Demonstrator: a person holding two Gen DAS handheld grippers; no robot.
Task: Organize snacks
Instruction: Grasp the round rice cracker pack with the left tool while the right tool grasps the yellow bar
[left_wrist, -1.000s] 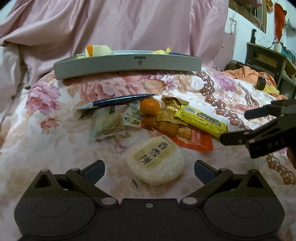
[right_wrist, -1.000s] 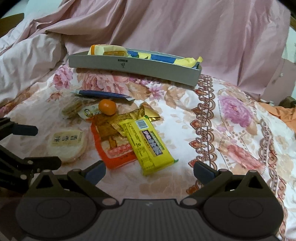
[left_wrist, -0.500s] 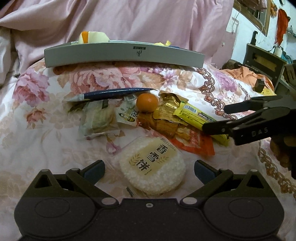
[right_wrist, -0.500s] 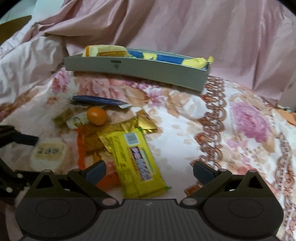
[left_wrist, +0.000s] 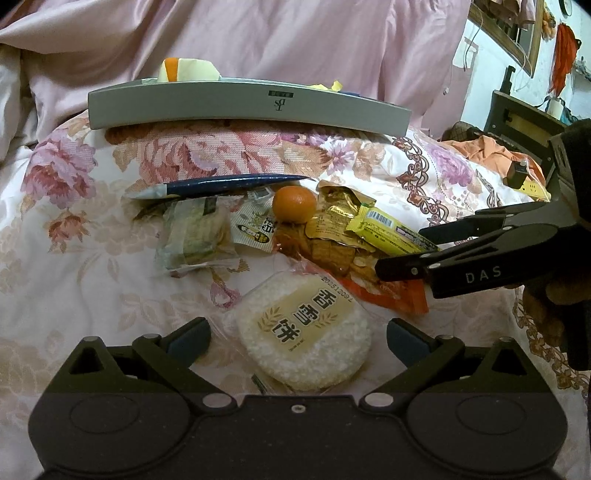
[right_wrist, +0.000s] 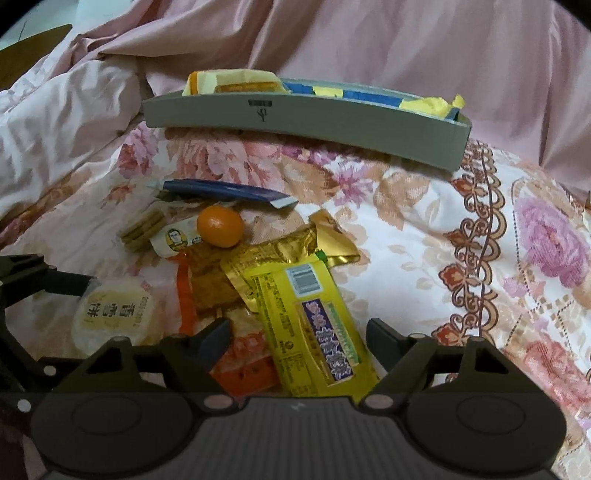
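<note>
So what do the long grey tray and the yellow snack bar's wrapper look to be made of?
Long grey tray: likely matte cardboard or plastic, judging by its flat, dull wall with a printed logo; which one is unclear. Yellow snack bar wrapper: glossy plastic film, with creases and sheen.

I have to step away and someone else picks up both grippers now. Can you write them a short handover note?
Left gripper: open, astride the rice cracker, not gripping.
Right gripper: jaws have just been closing around the yellow bar, pads not yet on it.
Tray at the back already holds a few packets.
Left on the quilt: orange, blue packet, biscuits, gold and orange packs.
</note>
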